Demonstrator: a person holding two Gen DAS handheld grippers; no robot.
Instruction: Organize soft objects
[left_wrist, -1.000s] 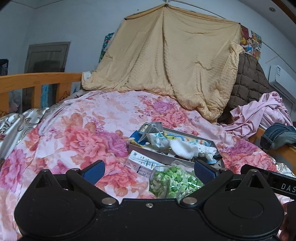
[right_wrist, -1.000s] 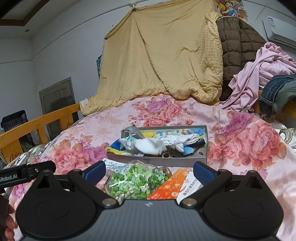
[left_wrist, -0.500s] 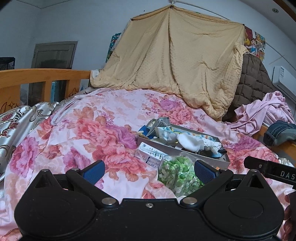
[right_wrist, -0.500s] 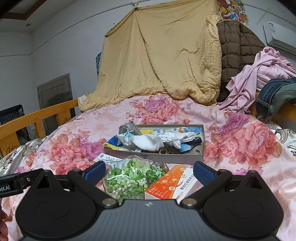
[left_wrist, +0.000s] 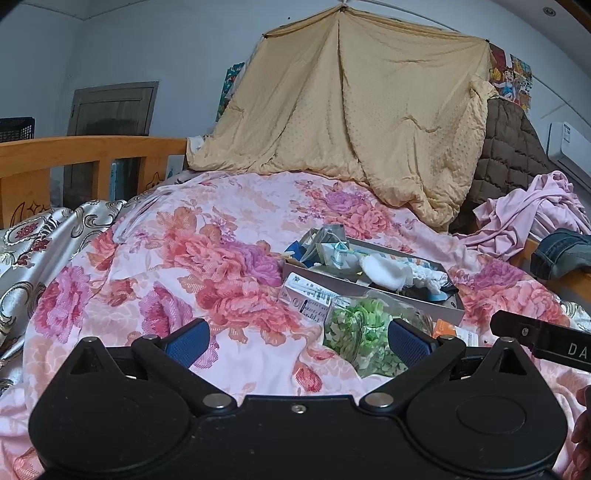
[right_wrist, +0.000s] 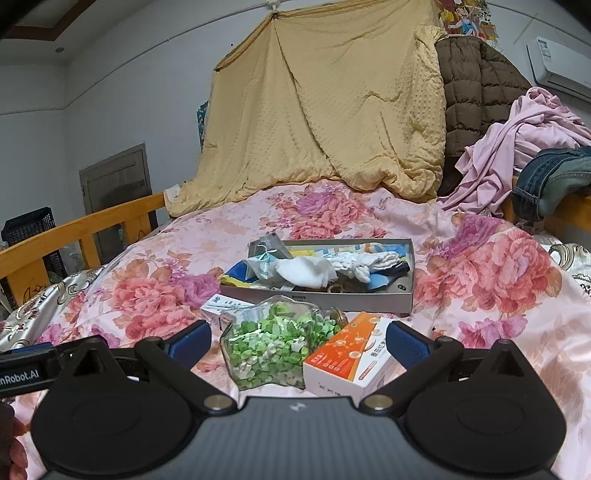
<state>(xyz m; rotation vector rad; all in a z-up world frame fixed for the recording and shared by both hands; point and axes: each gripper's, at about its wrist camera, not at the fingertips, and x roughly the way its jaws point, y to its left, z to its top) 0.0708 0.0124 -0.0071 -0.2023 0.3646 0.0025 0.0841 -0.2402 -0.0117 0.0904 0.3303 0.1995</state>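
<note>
Centrally, a grey tray (right_wrist: 317, 295) lies on the floral quilt (right_wrist: 487, 273), heaped with soft items: white cloth (right_wrist: 308, 272), socks (right_wrist: 364, 264). Just nearer sit a jar (right_wrist: 273, 349) of green bits and an orange box (right_wrist: 347, 354). Both grippers, left (left_wrist: 297, 341) and right (right_wrist: 297, 341), hover spread wide, holding nothing.

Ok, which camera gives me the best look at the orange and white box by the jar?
The right wrist view. The orange and white box lies in full view between the open right tool's fingers, beside the jar of green pieces. The left wrist view shows only an orange sliver behind that tool's finger.
</note>
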